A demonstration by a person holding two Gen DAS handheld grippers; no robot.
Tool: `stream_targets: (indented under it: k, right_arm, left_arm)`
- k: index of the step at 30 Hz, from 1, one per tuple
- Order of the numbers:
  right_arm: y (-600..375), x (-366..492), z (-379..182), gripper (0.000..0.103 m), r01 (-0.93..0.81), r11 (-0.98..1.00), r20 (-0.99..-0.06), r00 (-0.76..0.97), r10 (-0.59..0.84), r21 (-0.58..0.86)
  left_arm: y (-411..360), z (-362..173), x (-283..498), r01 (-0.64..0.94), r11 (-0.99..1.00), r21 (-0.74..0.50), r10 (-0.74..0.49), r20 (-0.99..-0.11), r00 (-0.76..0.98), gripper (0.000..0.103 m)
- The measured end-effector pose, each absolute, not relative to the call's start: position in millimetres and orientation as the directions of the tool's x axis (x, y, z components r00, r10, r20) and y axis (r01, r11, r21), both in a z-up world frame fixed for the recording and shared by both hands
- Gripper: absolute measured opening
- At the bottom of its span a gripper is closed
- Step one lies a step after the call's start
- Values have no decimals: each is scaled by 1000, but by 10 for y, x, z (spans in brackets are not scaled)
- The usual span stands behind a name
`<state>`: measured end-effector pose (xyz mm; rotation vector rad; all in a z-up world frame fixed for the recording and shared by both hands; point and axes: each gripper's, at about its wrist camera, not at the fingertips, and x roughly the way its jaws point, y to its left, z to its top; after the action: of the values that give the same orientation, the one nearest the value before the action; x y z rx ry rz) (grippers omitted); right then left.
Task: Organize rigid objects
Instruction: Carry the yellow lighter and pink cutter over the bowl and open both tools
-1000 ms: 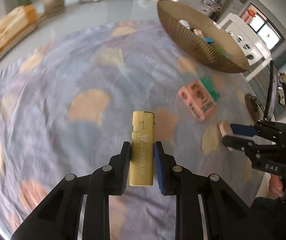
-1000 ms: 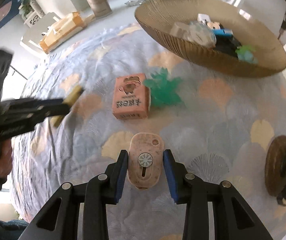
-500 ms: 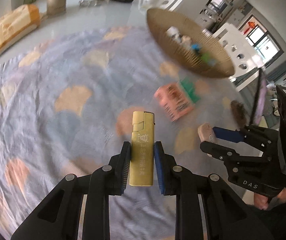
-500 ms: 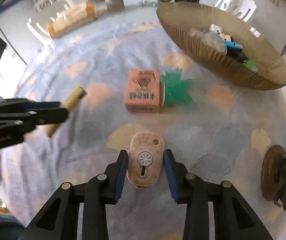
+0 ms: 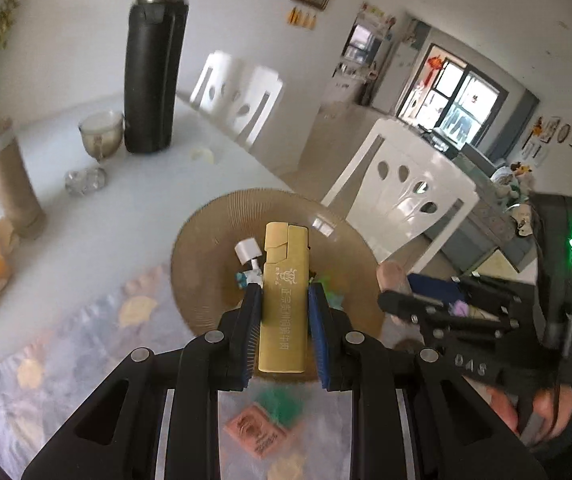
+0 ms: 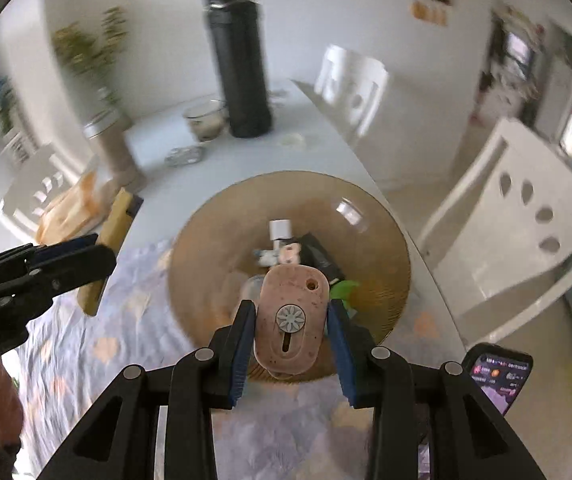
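My left gripper (image 5: 283,300) is shut on a gold lighter (image 5: 283,300), held above the near side of the brown ribbed bowl (image 5: 201,248). My right gripper (image 6: 290,318) is shut on a pink speckled oval case (image 6: 290,318) with a flower button, held over the near rim of the same bowl (image 6: 213,248). The bowl holds several small items, among them a white cap (image 6: 279,229) and a green piece (image 6: 344,290). Each gripper shows in the other's view: the right (image 5: 406,300), the left (image 6: 65,258).
A pink box (image 5: 255,434) and a green star toy (image 5: 281,402) lie on the patterned cloth (image 5: 65,356) below my left gripper. A black flask (image 6: 241,60), a glass cup (image 6: 205,120), a beige canister (image 6: 111,148), white chairs (image 6: 526,220) and a phone (image 6: 496,376) surround the bowl.
Both grippers have lifted and swung from over the cloth to the bowl, still holding their objects. The pink box and green toy now lie below and behind.
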<state>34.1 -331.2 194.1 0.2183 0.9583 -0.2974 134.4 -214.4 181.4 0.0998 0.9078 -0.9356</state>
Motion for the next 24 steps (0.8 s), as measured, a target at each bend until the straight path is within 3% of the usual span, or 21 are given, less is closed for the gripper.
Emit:
stream_targets:
  k: [11,12,13,14,15,24]
  right_arm:
    - [-3631,571,1454,36,452,890,-907,396,-146,55]
    - [-3658,585,1444,37,455,889,-906,398,-144,59]
    - [-3677,595,1441,44,461,886,-907,392,-154,49]
    - [-3687,594,1458,56,469,882,-908,385,-168,36]
    - [-3696,572,1479,61,477,878,-903,388,-183,27]
    - [-3482,262,1516,63,452,890,-897,416,-150,61]
  left_arm:
    - [-2486,1280,1589,717,630,-298,-580,-794,179,22]
    - [-2468,1283,1587,715,631,-301,-581,-795,178,37]
    - [-2448,1296,1594,703,648,-293,-573,-796,195,47]
    - [-2403,1319,1582,692,666,-278,-568,-791,228,65]
    - [-2347,1347,1555,687,674,-270,-572,-780,255,74]
    - [-1598,1284,1431,610,716,-340,-579,-777,247,74]
